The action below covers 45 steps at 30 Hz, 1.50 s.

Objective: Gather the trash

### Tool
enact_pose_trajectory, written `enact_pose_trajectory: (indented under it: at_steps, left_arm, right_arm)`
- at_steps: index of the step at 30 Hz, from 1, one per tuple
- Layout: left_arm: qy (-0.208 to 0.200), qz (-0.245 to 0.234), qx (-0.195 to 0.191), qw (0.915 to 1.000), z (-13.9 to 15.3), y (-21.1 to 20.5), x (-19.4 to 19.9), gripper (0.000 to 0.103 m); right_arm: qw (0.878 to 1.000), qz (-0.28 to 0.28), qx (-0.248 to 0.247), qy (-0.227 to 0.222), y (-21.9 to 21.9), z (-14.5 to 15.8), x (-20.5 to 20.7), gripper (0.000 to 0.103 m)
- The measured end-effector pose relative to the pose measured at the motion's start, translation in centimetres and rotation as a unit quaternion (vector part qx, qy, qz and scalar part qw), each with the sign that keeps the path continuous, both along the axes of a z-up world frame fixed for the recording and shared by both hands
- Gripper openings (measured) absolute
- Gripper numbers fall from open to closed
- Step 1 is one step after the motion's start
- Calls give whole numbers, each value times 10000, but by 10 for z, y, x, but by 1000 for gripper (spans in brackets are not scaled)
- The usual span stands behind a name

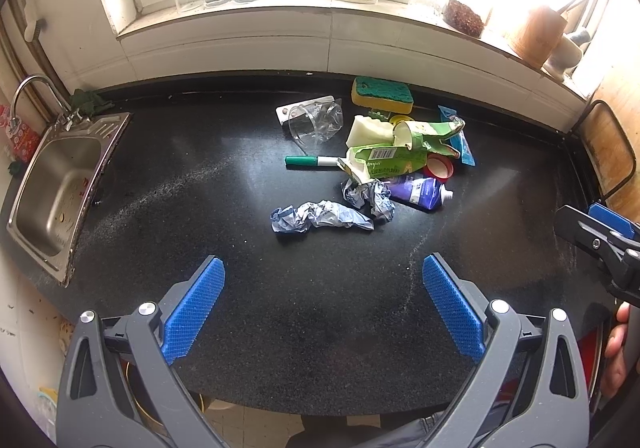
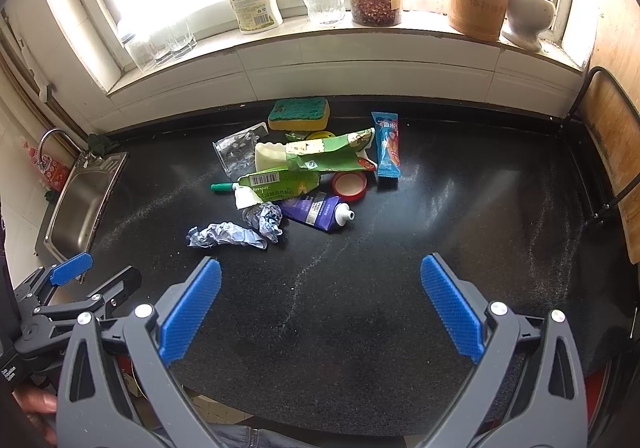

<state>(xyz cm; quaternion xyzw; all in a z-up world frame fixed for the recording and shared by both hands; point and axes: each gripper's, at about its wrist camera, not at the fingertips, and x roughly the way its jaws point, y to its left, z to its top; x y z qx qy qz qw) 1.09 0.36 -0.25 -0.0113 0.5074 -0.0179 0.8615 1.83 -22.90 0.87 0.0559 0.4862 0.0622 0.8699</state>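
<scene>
While both claws hover over the worktop (image 1: 160, 183):
Left claw (image 1: 323, 288): fingers spread apart, holding nothing.
Right claw (image 2: 320, 288): fingers spread apart, holding nothing.
Trash pile: ahead of both claws, lying on the worktop.
Crumpled paper (image 1: 320, 216): nearest piece ahead of the left claw.
Purple tube (image 2: 316, 212): just beyond the paper, beside the green cartons (image 2: 280, 183).
Sink (image 1: 52, 183): far left.

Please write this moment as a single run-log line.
phase: approach | left tool: open, empty | right tool: open, empty | trash pile: untouched on countertop | nearest: crumpled paper
</scene>
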Motion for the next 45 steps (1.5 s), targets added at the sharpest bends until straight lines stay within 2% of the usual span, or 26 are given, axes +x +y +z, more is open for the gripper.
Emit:
enact_pose_trajectory:
  at_steps: [6,10,13,18,20,23,24,26,33,37,39,40,41,43,45]
  left_arm:
    - [-11,-242,71,9997,-8,1,8,97]
    - [-398,-938,225,9945,-18,-1,17,97]
    - [-337,-1573,733,9843,-40,-8,34,97]
    - [-517,-2475,1011,9622,-77,-14,63,96]
    - [-483,-2584,1212,9572,-96,-13,78,96]
    - [-336,-2707,969,9572,-116,-9,93,96]
    - [-261,-2761,930,9563,-124,-10,98,96]
    - [-267,-2945,868,9513,-134,-11,102,96]
    - [-215,-3240,855,9419,-159,-14,104,96]
    - [-160,-3305,915,9392,-169,-19,99,74]
    - [-119,-3280,809,9411,-171,-20,97,66]
    - [-98,-3255,790,9422,-171,-20,97,60]
    - [-82,-3221,759,9436,-171,-21,96,50]
    - [-6,-3157,700,9463,-170,-18,96,43]
    - [126,-3042,678,9501,-169,-20,96,30]
  right_arm:
    - [10000,-21,11,-31,-5,-2,6,97]
    - [9999,-10,39,-148,-17,-8,17,97]
    - [9999,-45,-24,-130,-31,-22,36,97]
    - [9995,-261,-171,65,-54,-53,81,97]
    - [9992,-343,-169,134,-61,-66,101,97]
    - [9986,-437,-90,267,-71,-91,140,95]
    - [9984,-455,-119,318,-74,-102,156,91]
    - [9978,-459,-141,460,-79,-122,180,88]
    - [9955,-201,-184,910,-82,-178,238,79]
    - [9943,-19,-304,1024,-77,-191,252,64]
    - [9941,87,-464,979,-74,-191,255,35]
    - [9937,148,-535,977,-73,-191,256,29]
    - [9939,164,-520,959,-73,-190,255,26]
    - [9941,154,-553,917,-73,-186,253,15]
    - [9942,164,-624,864,-75,-179,248,11]
